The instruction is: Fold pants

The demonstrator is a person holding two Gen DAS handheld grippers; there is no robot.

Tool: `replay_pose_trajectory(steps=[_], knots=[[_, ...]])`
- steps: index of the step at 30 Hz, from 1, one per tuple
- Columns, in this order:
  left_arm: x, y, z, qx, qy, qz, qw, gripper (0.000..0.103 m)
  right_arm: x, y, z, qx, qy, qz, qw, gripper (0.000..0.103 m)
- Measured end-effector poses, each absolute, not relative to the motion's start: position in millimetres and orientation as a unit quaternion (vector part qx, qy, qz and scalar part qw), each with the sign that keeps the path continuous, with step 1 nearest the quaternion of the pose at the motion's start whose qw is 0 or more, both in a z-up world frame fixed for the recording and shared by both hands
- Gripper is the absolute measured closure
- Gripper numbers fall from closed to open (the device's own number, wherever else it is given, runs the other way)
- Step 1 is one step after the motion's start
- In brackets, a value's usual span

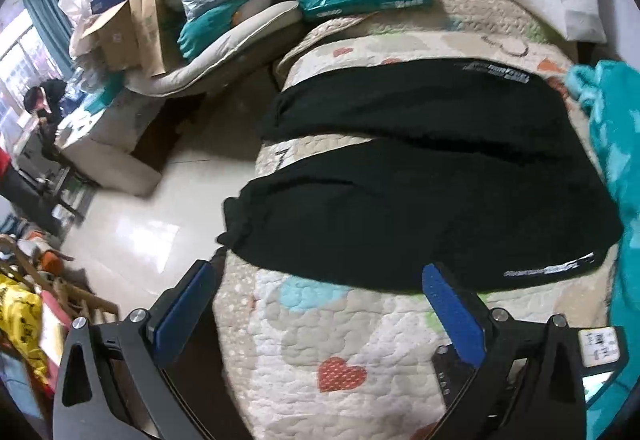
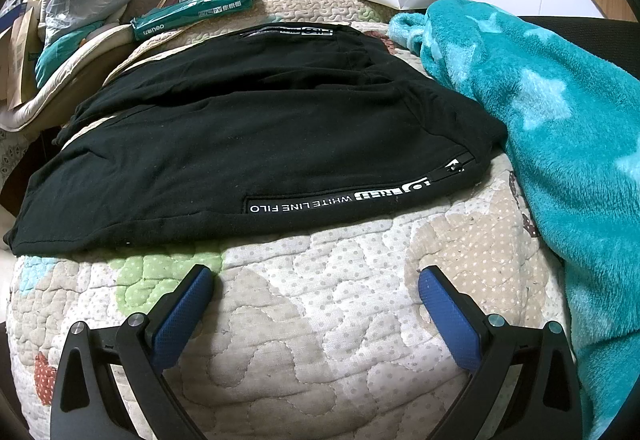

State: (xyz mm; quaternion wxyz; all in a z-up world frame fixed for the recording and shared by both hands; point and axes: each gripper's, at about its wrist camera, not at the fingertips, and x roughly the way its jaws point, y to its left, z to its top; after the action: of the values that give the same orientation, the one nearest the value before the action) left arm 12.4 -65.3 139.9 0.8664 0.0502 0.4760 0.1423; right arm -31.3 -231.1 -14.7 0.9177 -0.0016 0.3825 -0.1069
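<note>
Left wrist view alone gives me the glossy tiled floor [image 1: 160,224], a brown cardboard box [image 1: 132,36] and a seated person [image 1: 44,104] far off. Right wrist view alone lets me read the white "WHITE LINE FILO" print on the black soft-knit pants [image 2: 248,144], beside a zip pocket. The pants lie flat on the cream quilted patchwork cover [image 2: 320,320], both legs spread apart in the left view [image 1: 420,208]. A fluffy teal star-pattern blanket [image 2: 540,120] touches their waist end. My left gripper [image 1: 318,282] is wide open, empty, just short of the pants' edge. My right gripper [image 2: 318,280] is likewise wide open, empty, over bare quilt.
</note>
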Motion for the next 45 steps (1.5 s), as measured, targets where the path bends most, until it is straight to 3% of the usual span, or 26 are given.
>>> replay_pose_trajectory(steps=[17,27,34,45], knots=[[-10,-32,155,-0.096,0.391,0.075,0.912,0.000,-31,-231,-14,-0.001,0.382,-0.107,0.918,0.000],[-45,-6,169,-0.187,0.288,0.071,0.936,0.000,-31,-231,-14,-0.001,0.382,-0.106,0.918,0.000],[-71,-10,195,0.022,0.125,0.139,0.982,0.000,-31,-231,-14,-0.001,0.382,-0.106,0.918,0.000],[-83,15,203,-0.013,0.144,0.103,0.984,0.000,-29,-229,-14,-0.004,0.384,-0.115,0.916,0.000]])
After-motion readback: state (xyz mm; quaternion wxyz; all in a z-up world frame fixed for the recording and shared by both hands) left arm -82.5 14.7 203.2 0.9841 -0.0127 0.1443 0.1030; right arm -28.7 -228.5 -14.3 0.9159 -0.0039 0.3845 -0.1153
